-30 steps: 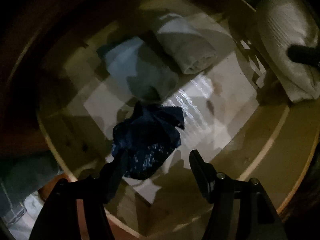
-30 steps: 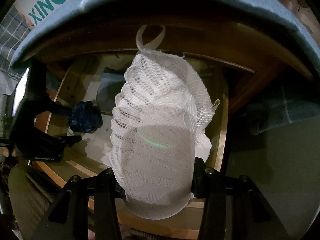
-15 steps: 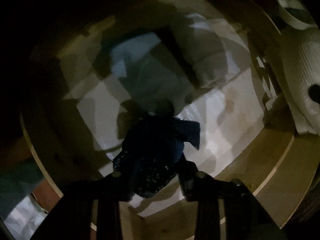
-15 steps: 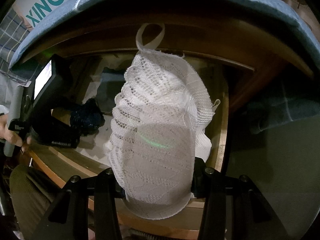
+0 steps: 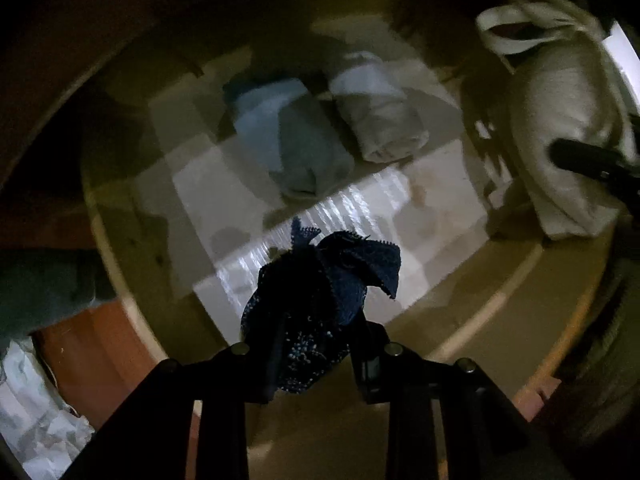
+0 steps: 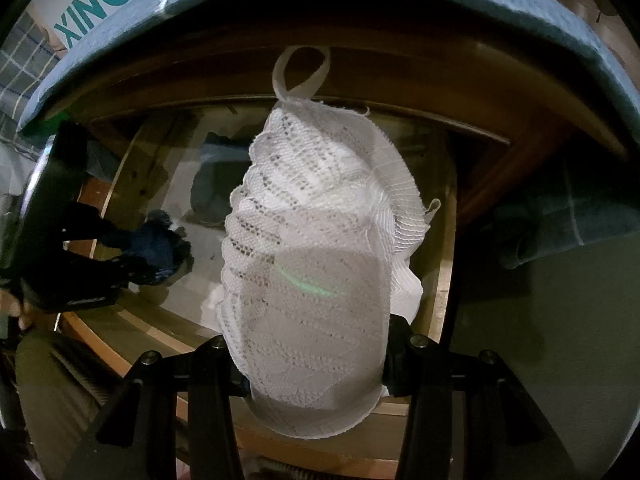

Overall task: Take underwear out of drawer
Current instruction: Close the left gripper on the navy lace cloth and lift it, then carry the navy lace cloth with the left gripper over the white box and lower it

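Dim pale-lined wooden drawer [image 5: 460, 216] | my left gripper [image 5: 316, 344] has just been closing, pinching dark blue lace underwear [image 5: 320, 292], above liner | right gripper [image 6: 312, 344] clamps white lace underwear [image 6: 312, 240], clear | left inside, far: blue roll [image 5: 292, 140], grey roll [image 5: 380, 116].

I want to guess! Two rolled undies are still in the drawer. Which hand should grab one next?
Neither is free. The left gripper pinches the blue lace pair; the right gripper holds the white pair. Left, probably: it hangs right over the rolls.
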{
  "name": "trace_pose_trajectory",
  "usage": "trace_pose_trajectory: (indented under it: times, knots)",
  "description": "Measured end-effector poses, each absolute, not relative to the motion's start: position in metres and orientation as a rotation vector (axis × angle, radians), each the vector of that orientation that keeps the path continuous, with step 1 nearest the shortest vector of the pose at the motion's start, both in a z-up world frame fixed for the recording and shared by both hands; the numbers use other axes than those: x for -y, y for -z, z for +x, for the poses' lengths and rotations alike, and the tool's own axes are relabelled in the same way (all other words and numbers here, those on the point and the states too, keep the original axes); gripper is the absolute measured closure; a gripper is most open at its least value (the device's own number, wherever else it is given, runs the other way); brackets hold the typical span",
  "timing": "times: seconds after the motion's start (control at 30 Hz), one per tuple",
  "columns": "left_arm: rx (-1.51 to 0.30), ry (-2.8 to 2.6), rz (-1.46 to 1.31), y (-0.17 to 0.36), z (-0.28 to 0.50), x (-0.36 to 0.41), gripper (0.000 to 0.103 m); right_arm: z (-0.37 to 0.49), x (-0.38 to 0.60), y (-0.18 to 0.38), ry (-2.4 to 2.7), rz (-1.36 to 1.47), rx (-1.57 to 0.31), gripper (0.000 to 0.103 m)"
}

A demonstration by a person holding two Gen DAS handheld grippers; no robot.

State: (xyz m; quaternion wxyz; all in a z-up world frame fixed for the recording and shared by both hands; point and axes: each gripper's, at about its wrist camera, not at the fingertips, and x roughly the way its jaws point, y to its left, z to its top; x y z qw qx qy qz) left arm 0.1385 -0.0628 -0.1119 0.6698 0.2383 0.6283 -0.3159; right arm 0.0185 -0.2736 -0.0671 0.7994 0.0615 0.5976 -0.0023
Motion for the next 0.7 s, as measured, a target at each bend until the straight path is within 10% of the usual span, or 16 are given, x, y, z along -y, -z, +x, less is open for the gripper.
trace_pose_trajectory:
  times: [0.7]
  knots:
    - [-1.059,0.688,0.275,-0.027,0.085,0.033,0.075,0.019,0.266,0.069,0.011,0.119,-1.278,0.06]
